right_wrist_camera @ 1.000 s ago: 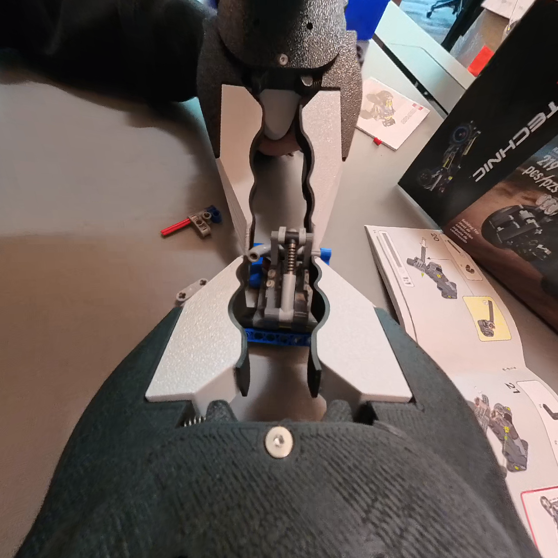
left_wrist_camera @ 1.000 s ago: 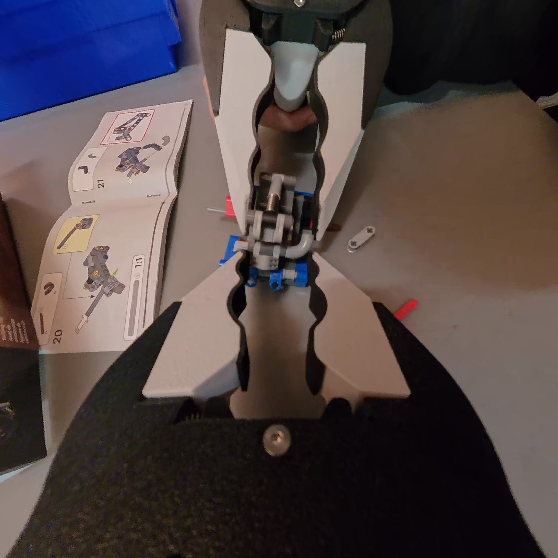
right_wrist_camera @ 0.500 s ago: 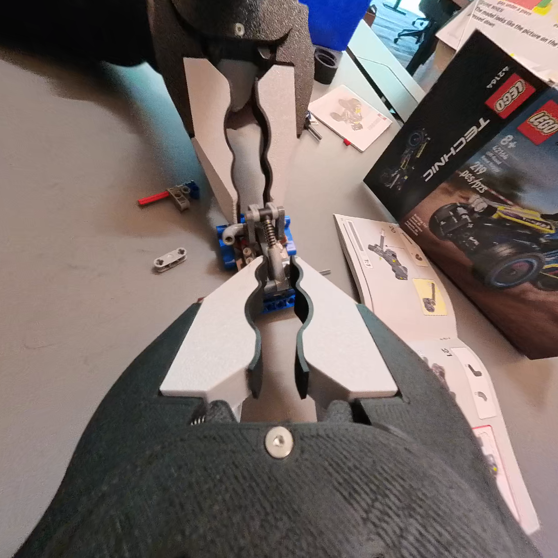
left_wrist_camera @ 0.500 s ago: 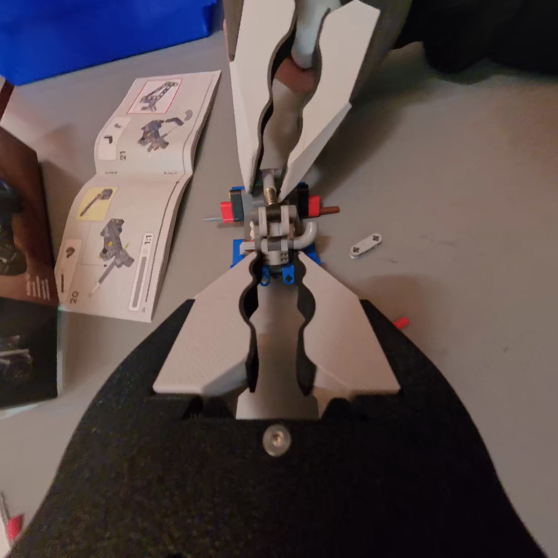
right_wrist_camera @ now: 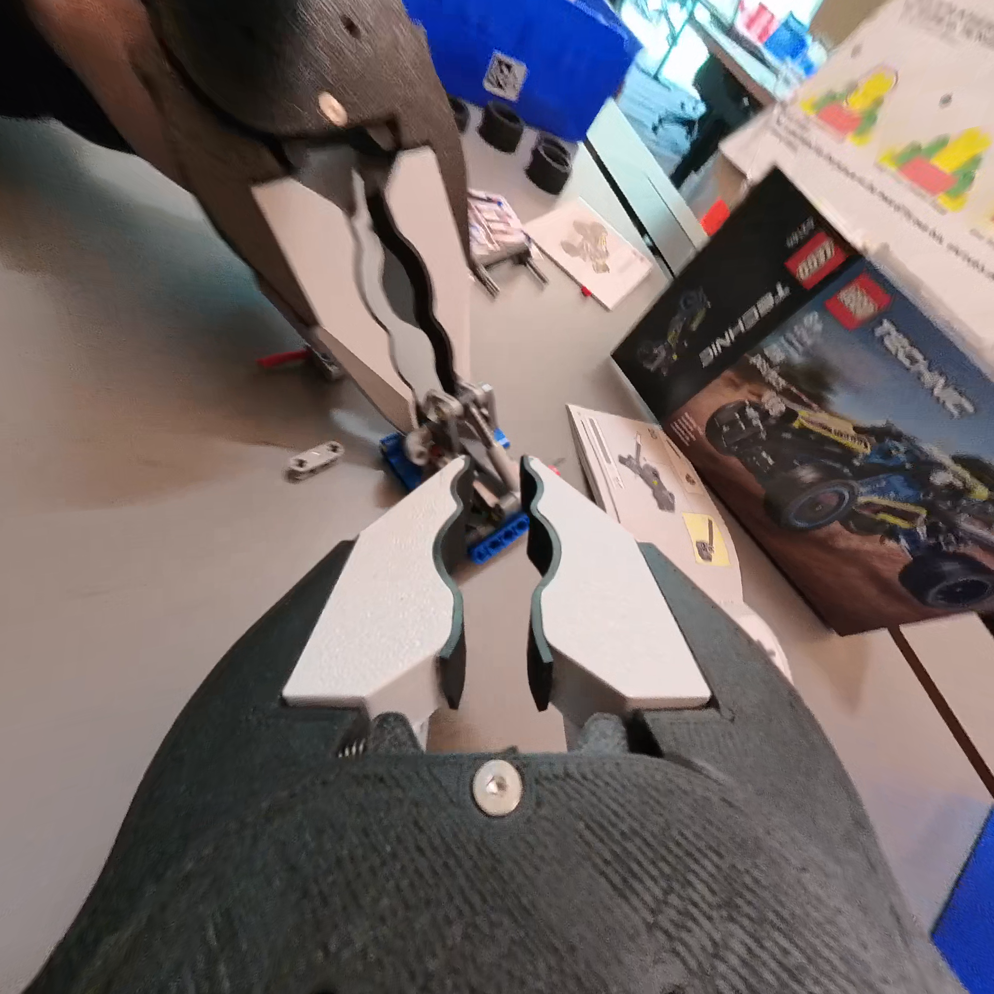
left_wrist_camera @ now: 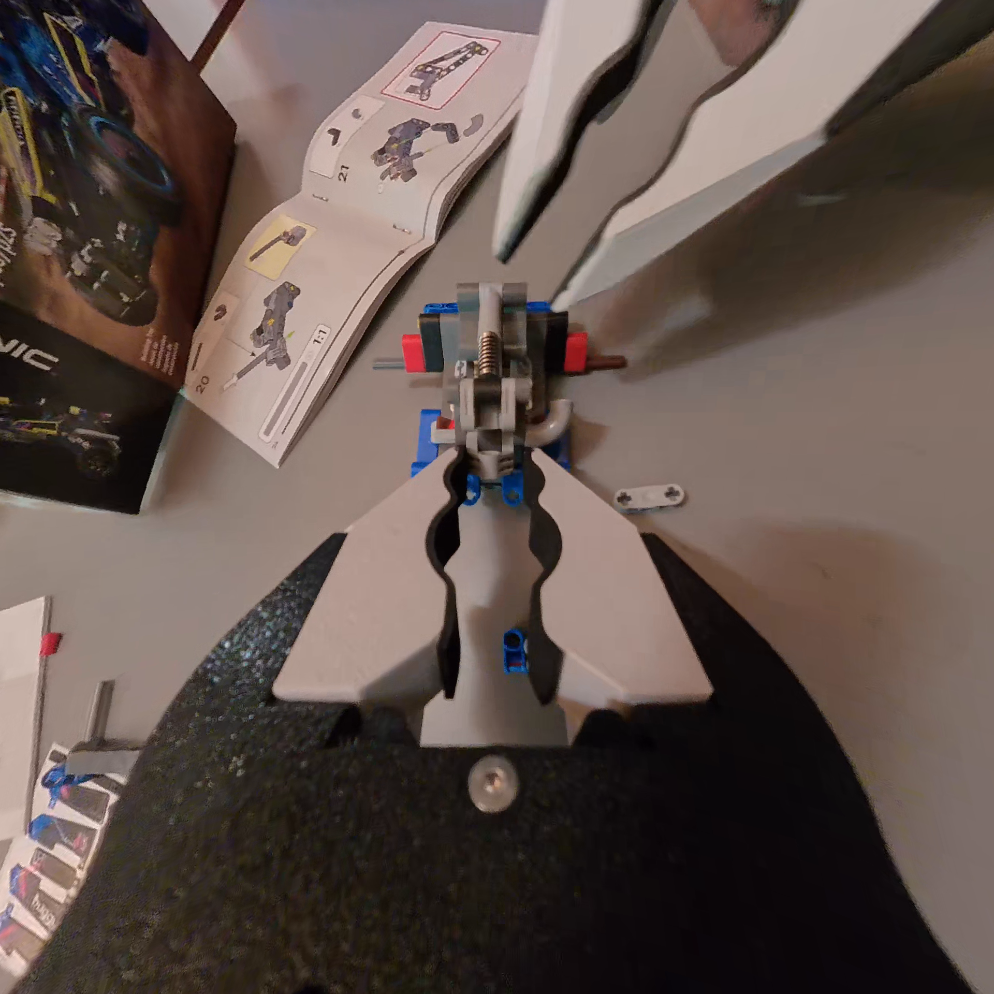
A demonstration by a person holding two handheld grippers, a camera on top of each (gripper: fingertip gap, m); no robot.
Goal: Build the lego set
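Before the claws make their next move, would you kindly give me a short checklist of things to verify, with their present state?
1. Left claw closed on the model's grey near end: ok.
2. Right claw gripping the model: cannot tell. Its fingers stand apart at the far end, and the picture is blurred.
3. Space between the left claw's fingers free of loose parts: not ok. A blue pin shows there.
4. Loose grey link clear of both claws: ok. It lies apart, beside the model.
5. Booklet open and uncovered: ok.
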